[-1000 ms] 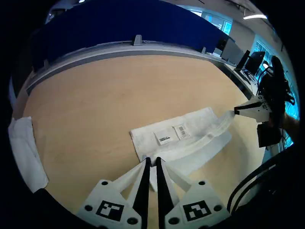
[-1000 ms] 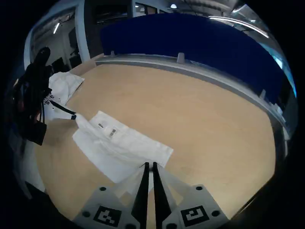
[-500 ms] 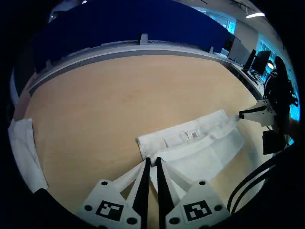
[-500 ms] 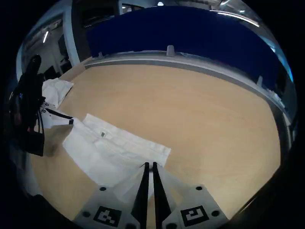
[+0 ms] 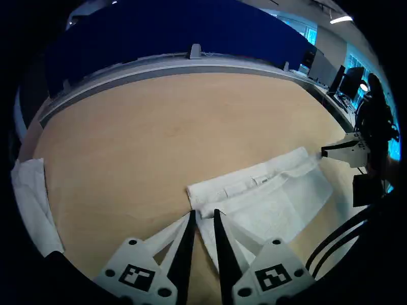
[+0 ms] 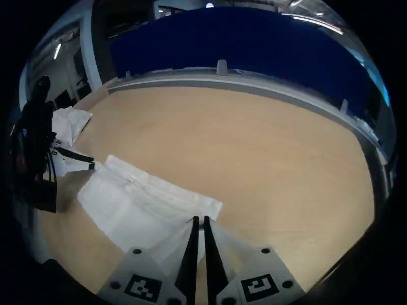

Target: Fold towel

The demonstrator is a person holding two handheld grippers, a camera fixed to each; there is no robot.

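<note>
A white towel [image 5: 264, 195] lies folded lengthwise on the wooden table [image 5: 152, 127], its doubled edge toward the far side. My left gripper [image 5: 204, 212] stands slightly open, with the towel's near corner lying in the gap between its fingers. In the right gripper view the towel [image 6: 137, 203] spreads to the left, and my right gripper [image 6: 200, 219] is shut on its corner, white cloth bunched between the fingers. The right gripper [image 5: 328, 151] also appears at the towel's far end in the left gripper view. The left gripper [image 6: 91, 163] appears at the towel's other corner in the right gripper view.
A second white cloth [image 5: 30, 203] lies at the table's left edge, also seen as a cloth pile [image 6: 68, 124]. A blue partition [image 5: 178, 30] with a grey rail runs along the table's back. Monitors [image 5: 346, 81] stand off to the right. A person's dark sleeve holds each far gripper.
The lifted top layer has come down onto the lower layer, turning the labels under. My left gripper's fingers have parted a little. The right gripper stays shut on its corner.
</note>
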